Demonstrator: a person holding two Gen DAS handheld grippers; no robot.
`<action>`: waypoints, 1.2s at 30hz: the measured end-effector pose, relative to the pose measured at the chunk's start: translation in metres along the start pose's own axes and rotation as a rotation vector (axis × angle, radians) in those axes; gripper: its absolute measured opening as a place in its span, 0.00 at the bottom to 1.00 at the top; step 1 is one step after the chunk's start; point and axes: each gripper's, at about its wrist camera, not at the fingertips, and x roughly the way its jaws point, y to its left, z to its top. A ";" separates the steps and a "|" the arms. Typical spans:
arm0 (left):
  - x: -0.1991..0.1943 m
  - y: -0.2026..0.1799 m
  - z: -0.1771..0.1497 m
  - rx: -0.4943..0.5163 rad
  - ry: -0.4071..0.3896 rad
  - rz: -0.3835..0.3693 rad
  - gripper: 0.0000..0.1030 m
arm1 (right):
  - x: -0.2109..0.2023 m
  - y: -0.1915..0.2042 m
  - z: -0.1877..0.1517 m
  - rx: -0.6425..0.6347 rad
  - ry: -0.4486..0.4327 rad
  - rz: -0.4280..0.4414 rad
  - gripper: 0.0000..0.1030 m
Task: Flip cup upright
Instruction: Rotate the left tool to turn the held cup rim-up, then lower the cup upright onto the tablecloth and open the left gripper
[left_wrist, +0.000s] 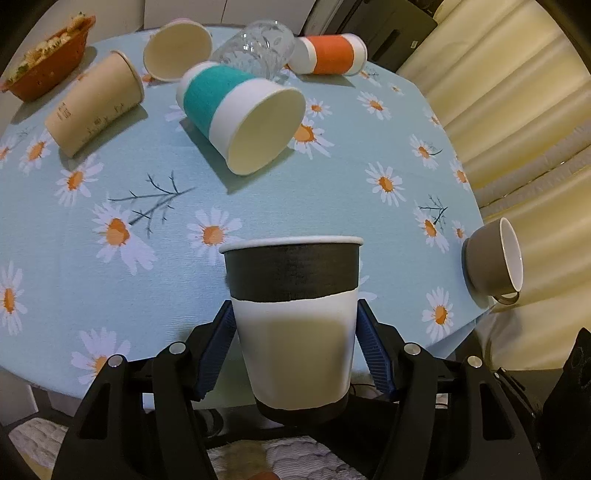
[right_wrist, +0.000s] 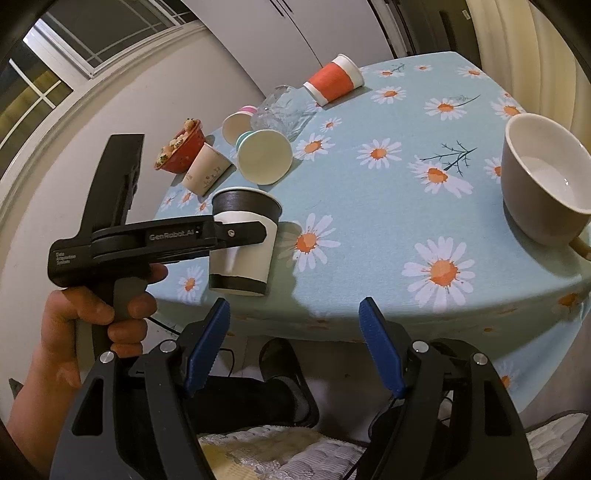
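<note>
My left gripper (left_wrist: 293, 314) is shut on a black-and-white paper cup (left_wrist: 295, 321), held upright with its rim up at the near table edge. In the right wrist view the same cup (right_wrist: 242, 243) sits between the left gripper's fingers (right_wrist: 243, 232), its base at the tablecloth edge. My right gripper (right_wrist: 293, 308) is open and empty, below the table's front edge. A teal-banded cup (left_wrist: 240, 118) lies on its side mid-table, its mouth facing me.
On the daisy tablecloth (left_wrist: 147, 192) lie a tan paper cup (left_wrist: 96, 103), a white cup (left_wrist: 177, 50), a clear glass (left_wrist: 258, 46) and an orange-banded cup (left_wrist: 330, 55). A red food bowl (left_wrist: 48, 59) stands far left. A grey mug (right_wrist: 543, 184) sits at the right edge.
</note>
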 end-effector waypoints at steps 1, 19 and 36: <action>-0.004 -0.001 -0.001 0.007 -0.014 0.002 0.61 | 0.000 0.000 0.000 -0.004 -0.003 -0.001 0.70; -0.075 -0.012 -0.045 0.142 -0.619 0.233 0.61 | -0.014 0.007 0.003 -0.047 -0.068 0.057 0.70; -0.019 0.000 -0.096 0.170 -1.054 0.322 0.61 | -0.005 0.005 0.004 -0.042 -0.048 0.049 0.70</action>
